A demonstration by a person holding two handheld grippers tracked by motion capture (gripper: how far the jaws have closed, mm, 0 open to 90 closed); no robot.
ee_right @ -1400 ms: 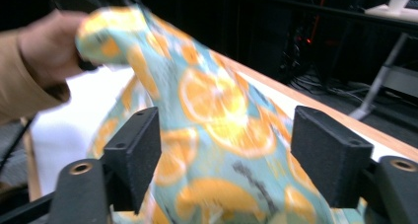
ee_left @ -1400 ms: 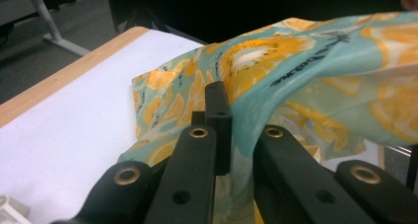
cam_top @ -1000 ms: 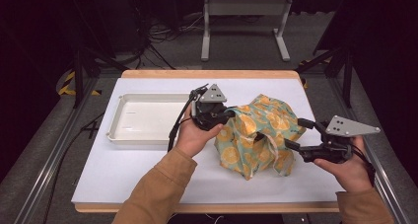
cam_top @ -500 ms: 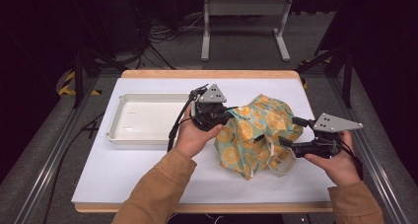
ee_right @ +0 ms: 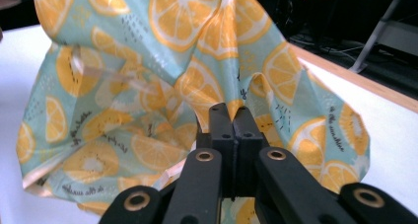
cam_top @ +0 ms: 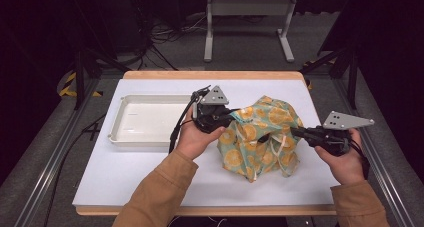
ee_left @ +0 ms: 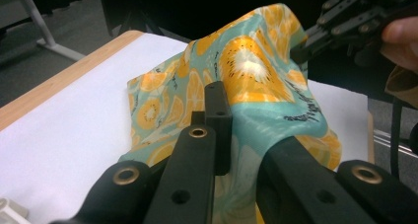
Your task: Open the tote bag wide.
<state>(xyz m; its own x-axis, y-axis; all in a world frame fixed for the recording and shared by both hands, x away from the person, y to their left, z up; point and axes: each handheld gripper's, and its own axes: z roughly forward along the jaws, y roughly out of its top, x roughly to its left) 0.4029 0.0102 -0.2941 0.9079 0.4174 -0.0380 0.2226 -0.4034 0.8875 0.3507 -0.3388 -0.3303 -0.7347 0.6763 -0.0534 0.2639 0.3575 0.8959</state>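
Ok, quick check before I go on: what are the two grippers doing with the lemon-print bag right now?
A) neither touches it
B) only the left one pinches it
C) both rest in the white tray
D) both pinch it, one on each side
D: the left gripper and right gripper each have jaws closed on the lemon-print bag, on opposite sides.

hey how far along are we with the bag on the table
Done: both grippers have hold of the orange-print bag, the left gripper on its left side, the right gripper shut on a fold on the right. In hand: the bag is held up between them, still crumpled. Left: it is neither spread flat nor folded, and the white tray beside it holds nothing.
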